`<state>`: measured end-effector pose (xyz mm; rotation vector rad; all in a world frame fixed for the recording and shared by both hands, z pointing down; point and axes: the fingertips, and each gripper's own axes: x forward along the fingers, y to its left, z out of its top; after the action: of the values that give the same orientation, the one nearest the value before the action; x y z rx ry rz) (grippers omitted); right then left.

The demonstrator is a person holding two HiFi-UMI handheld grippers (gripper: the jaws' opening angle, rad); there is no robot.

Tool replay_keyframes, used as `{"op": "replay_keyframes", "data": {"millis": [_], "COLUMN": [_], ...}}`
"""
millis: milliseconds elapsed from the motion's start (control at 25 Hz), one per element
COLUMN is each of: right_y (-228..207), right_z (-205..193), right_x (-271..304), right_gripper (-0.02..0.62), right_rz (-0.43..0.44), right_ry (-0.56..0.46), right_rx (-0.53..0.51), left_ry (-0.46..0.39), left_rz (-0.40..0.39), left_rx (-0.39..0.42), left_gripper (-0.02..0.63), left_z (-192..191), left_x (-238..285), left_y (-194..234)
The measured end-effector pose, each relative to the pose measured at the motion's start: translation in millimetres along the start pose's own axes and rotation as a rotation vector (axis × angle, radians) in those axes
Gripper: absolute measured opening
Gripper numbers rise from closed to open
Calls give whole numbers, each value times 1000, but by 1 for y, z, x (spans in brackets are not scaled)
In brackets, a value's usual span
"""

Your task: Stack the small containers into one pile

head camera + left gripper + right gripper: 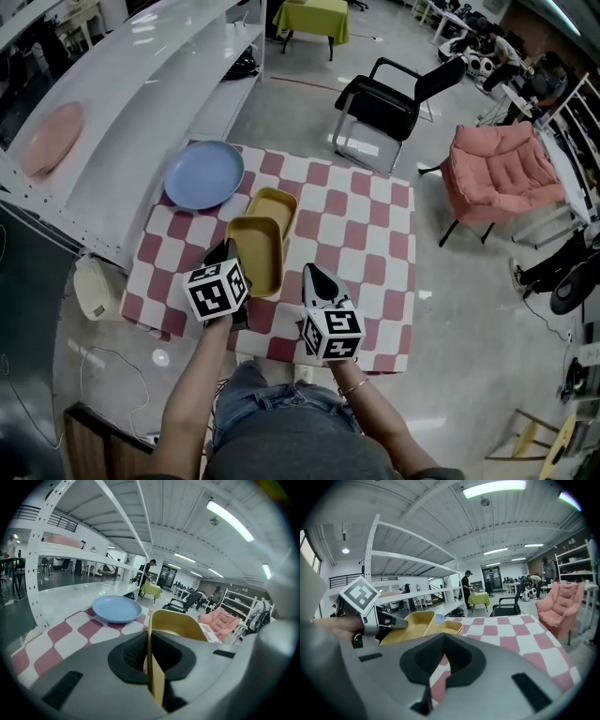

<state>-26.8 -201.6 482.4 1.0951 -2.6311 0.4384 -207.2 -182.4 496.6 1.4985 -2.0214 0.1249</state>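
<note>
Two small yellow containers lie on the red-and-white checked table. The nearer container is tilted, and my left gripper is shut on the rim of its near left corner. In the left gripper view the thin yellow wall runs between the pads of the left gripper. The second container rests just beyond, touching or slightly under the held one. My right gripper hovers to the right of the held container, shut and empty. The right gripper view shows my right gripper and both containers.
A blue plate sits at the table's far left corner. White shelving with a pink plate runs along the left. A black chair and a pink armchair stand beyond the table.
</note>
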Motion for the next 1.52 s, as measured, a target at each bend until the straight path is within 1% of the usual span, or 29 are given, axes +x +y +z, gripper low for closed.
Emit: {"op": "replay_keyframes", "data": {"millis": [280,440,560,680,760,880,1000,1200,1320,1520], "right_y": [19,22,18,11,5,-2,-7,-16,-17,-13], "right_z": [10,18,18,16,13,10,8,3,1,-2], "right_x": [29,38,40,39,37,34,34,43,48,60], "right_gripper": [9,9,9,9,9,9,9,9,9,9], "right_rz": [-67,-126,-183,-236,-273,-326,-355,-373,-370,-349], "right_ry": [-15,-29,-31,-28,-25,-22,-12,6,15,30], "right_rx": [8,25,41,56,70,95,109,120,120,112], "left_ry": [12,25,39,39,43,69,102,168,193,203], "left_rz": [-98,-162,-211,-248,-274,-307,-317,-304,-305,-314], "left_rx": [60,95,126,135,138,166,194,235,234,257], "left_gripper": [31,31,31,31,31,31,31,31,31,31], "left_z": [35,56,67,75,77,76,71,55,48,42], "left_x": [26,44,60,76,86,102,116,134,140,142], "left_y": [8,6,-1,-10,-18,-31,-39,-41,-39,-34]}}
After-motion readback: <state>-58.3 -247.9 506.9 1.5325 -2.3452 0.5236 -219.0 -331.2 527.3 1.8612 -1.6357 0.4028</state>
